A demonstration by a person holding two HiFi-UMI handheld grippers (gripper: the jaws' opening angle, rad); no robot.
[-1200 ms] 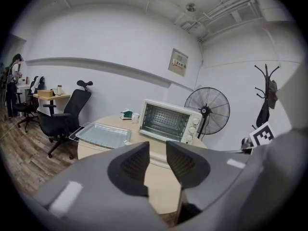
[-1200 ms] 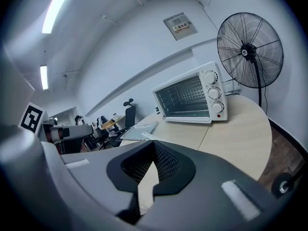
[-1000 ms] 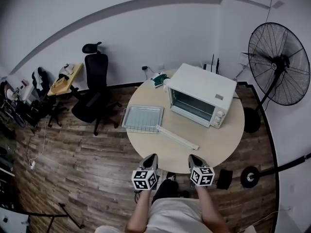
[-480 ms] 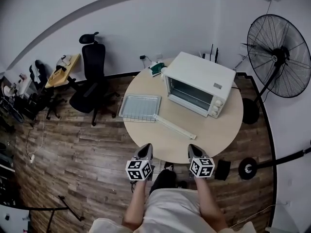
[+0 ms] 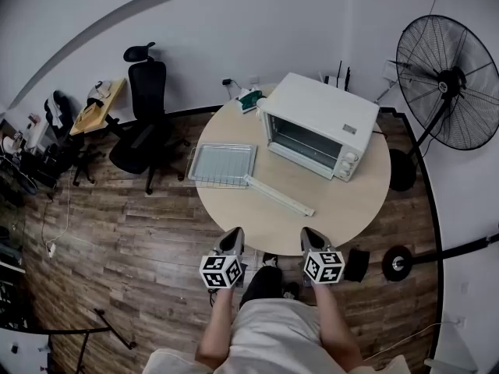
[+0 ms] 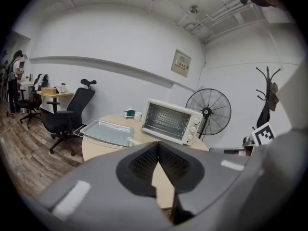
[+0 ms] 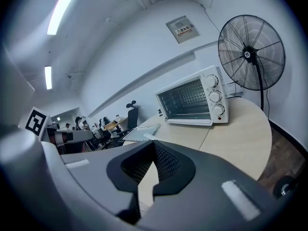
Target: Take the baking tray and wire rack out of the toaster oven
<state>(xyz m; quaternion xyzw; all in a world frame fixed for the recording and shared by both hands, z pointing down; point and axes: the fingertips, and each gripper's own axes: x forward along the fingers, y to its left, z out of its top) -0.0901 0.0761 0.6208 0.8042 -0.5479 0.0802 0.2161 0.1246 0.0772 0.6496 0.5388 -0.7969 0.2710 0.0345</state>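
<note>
The white toaster oven (image 5: 320, 127) stands on the far right of the round table (image 5: 343, 209), its front open and the cavity looking empty (image 6: 168, 121). The metal baking tray (image 5: 224, 164) lies at the table's left edge, with the wire rack's wires (image 5: 192, 166) showing at its left side. My left gripper (image 5: 234, 234) and right gripper (image 5: 309, 233) hover side by side at the table's near edge, well short of the tray and oven. Both are shut with nothing between their jaws, as the left gripper view (image 6: 158, 146) and right gripper view (image 7: 154, 146) show.
A long white strip (image 5: 278, 195) lies diagonally between tray and oven. A small green item (image 5: 251, 98) sits behind the oven. A big standing fan (image 5: 446, 82) is to the right, a black office chair (image 5: 144, 123) to the left.
The head view has shifted slightly, so table and oven sit a little higher. Both grippers stay by the near edge. Nothing on the table has moved.
</note>
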